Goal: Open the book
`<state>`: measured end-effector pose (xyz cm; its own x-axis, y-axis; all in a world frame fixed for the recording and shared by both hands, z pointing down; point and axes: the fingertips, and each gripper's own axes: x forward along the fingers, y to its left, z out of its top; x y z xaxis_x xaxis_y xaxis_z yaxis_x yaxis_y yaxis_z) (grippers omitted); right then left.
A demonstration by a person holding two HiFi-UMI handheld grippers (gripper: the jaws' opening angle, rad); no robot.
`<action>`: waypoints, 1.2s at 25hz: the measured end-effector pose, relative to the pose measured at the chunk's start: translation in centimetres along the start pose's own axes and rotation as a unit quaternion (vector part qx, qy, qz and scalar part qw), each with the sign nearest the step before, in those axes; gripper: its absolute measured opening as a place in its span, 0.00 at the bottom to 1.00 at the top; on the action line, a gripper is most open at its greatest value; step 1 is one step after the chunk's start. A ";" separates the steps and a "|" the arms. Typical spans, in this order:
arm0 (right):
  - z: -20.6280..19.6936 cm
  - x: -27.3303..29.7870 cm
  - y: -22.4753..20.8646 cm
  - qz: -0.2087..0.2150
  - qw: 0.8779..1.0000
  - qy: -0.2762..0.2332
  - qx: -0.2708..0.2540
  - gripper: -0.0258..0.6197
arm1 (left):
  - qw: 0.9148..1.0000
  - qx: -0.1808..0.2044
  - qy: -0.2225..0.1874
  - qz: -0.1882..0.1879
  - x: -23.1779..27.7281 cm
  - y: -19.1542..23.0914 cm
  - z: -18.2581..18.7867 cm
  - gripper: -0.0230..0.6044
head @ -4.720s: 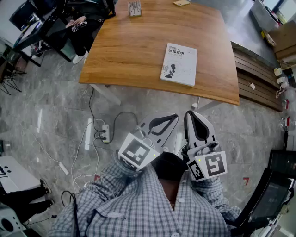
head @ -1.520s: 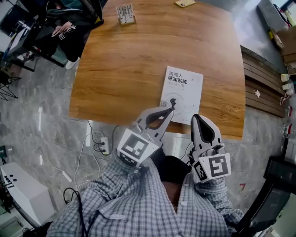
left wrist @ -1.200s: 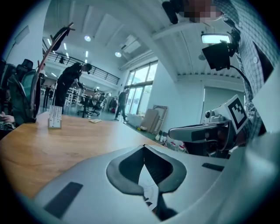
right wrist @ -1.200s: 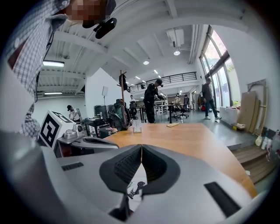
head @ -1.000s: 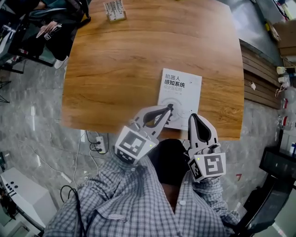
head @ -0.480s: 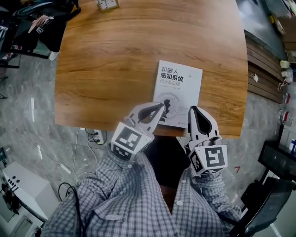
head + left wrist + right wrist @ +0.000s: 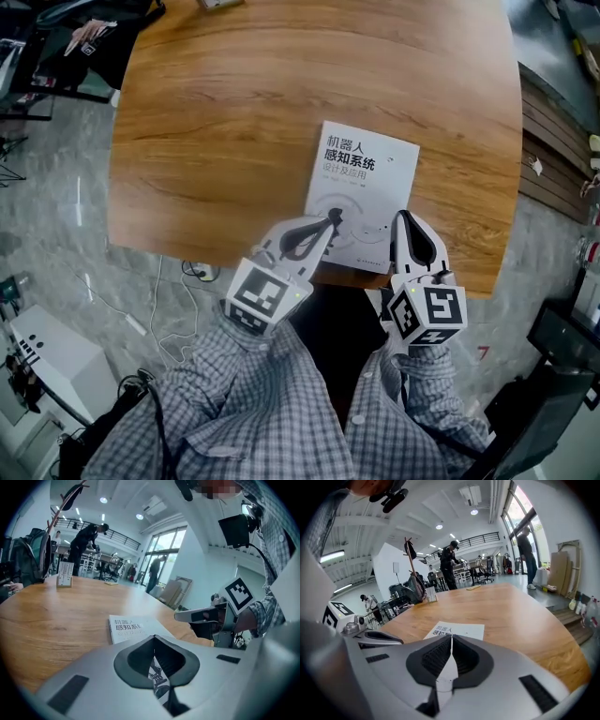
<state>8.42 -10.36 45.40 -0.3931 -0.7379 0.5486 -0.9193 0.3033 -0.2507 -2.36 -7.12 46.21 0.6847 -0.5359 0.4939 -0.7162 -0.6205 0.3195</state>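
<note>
The book lay closed, cover up, near the front edge of the wooden counter, within easy reach. My left gripper was over its lower cover and my right gripper at its right edge. Both jaws were clenched on nothing, probably so their thin tips could lift the cover.

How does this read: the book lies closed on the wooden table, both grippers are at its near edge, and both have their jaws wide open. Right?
Wrong on the jaws: the left gripper and right gripper both have them shut and empty, as the two gripper views show. The book does lie closed on the wooden table, both grippers at its near edge.
</note>
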 end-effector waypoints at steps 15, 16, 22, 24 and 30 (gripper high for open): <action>-7.6 1.0 -2.9 0.060 0.980 0.168 0.084 0.21 | 0.998 0.003 0.061 0.007 4.0 -1.5 -3.3 0.04; -7.9 1.1 -3.0 0.065 0.978 0.173 0.100 0.21 | 0.998 0.006 0.062 0.009 4.2 -1.5 -3.3 0.04; -8.7 1.9 -3.5 0.080 0.964 0.199 0.155 0.21 | 0.998 0.006 0.058 0.023 4.5 -1.3 -3.2 0.04; -8.9 2.1 -3.6 0.084 0.958 0.211 0.175 0.21 | 0.998 0.004 0.056 0.029 4.5 -1.2 -3.2 0.04; -8.8 1.9 -4.1 0.092 0.949 0.212 0.213 0.13 | 0.997 0.002 0.035 0.070 4.3 -0.4 -2.7 0.04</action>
<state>11.25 -7.75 54.48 -0.6020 -0.3596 0.7129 -0.7786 0.0662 -0.6240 0.51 -7.65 50.39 0.5662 -0.5762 0.5893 -0.8039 -0.5439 0.2406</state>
